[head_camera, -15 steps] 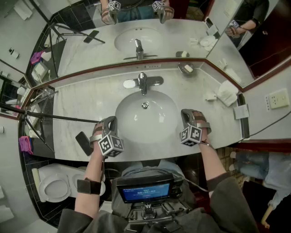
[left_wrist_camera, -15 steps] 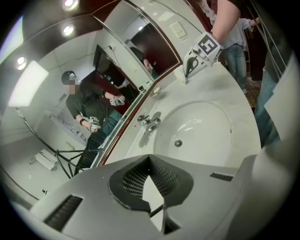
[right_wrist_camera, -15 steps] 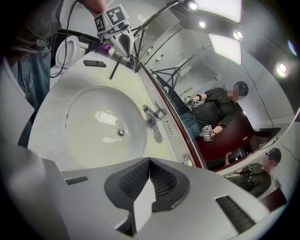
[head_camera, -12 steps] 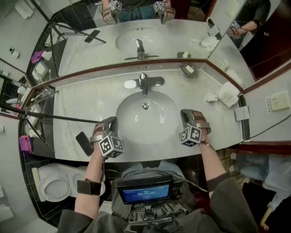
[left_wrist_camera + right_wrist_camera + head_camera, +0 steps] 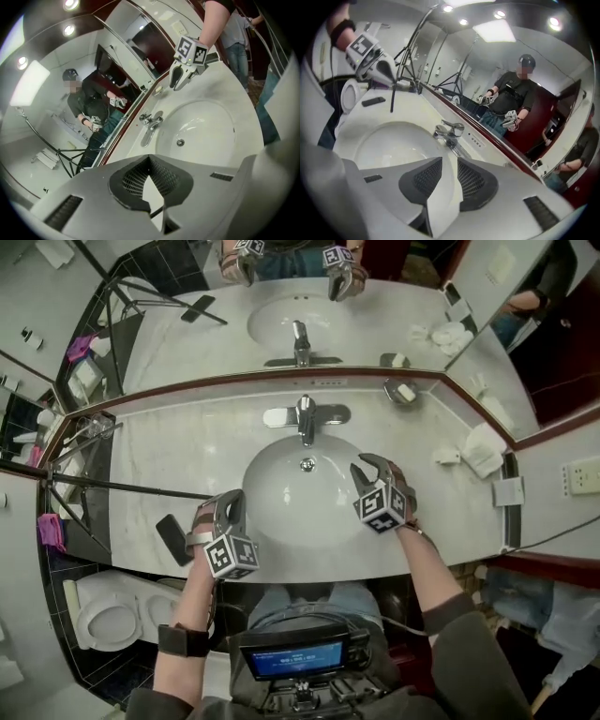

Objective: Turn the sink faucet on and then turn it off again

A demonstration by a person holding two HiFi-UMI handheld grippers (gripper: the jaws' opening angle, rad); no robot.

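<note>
Chrome single-lever faucet [image 5: 306, 416] at 12 o'clock on the white oval basin [image 5: 281, 491], spout pointing to 6. Right gripper [image 5: 370, 466], fingers spread and empty, is nearer, with the faucet at its 11 o'clock. Left gripper [image 5: 225, 497], fingers pressed together, hovers at the basin's 8 o'clock.

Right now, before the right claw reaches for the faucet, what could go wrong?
The right claw is open over the basin, short of the faucet; its smooth lever could slip from the grip. The shut left claw sits beside a black device near the counter edge and might knock it off.
</note>
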